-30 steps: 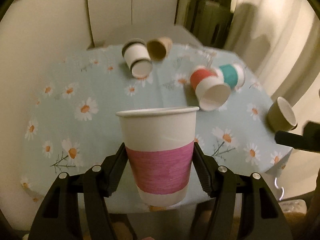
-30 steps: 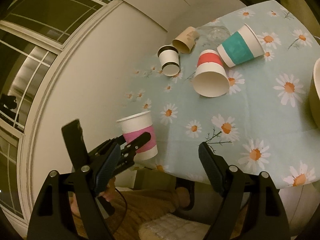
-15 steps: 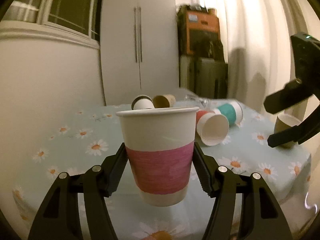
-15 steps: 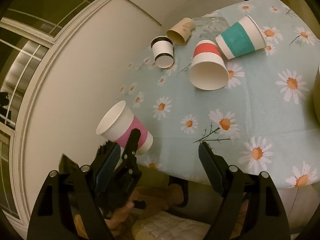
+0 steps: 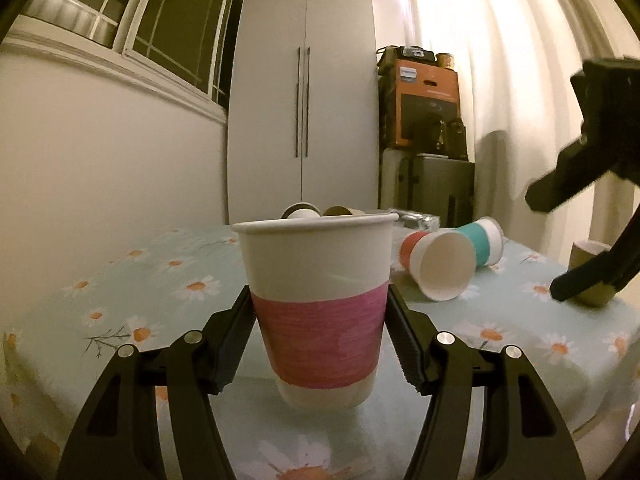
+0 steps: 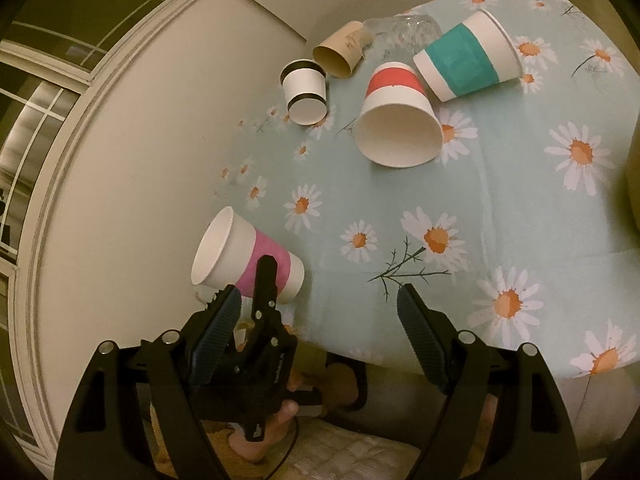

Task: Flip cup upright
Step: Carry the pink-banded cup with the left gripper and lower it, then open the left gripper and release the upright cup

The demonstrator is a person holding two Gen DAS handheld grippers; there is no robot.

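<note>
My left gripper [image 5: 320, 336] is shut on a white paper cup with a pink band [image 5: 318, 308], mouth up, its base at or just above the front of the daisy tablecloth [image 5: 168, 280]; I cannot tell if it touches. In the right wrist view the same pink cup [image 6: 246, 258] sits in the left gripper [image 6: 264, 280] near the table's left front corner. My right gripper [image 6: 320, 320] is open and empty, above the table's front edge; it also shows at the right of the left wrist view [image 5: 580, 240].
Several cups lie on their sides further back: a red-banded one [image 6: 398, 120], a teal-banded one [image 6: 464, 56], a black-rimmed one [image 6: 305, 90], a brown one [image 6: 340, 54], and a clear glass [image 6: 404, 28]. An olive cup [image 5: 592, 276] stands at the right edge.
The left gripper has tilted level and lowered with the pink cup onto the table's front area. The right gripper has stayed open and shifted only slightly.
</note>
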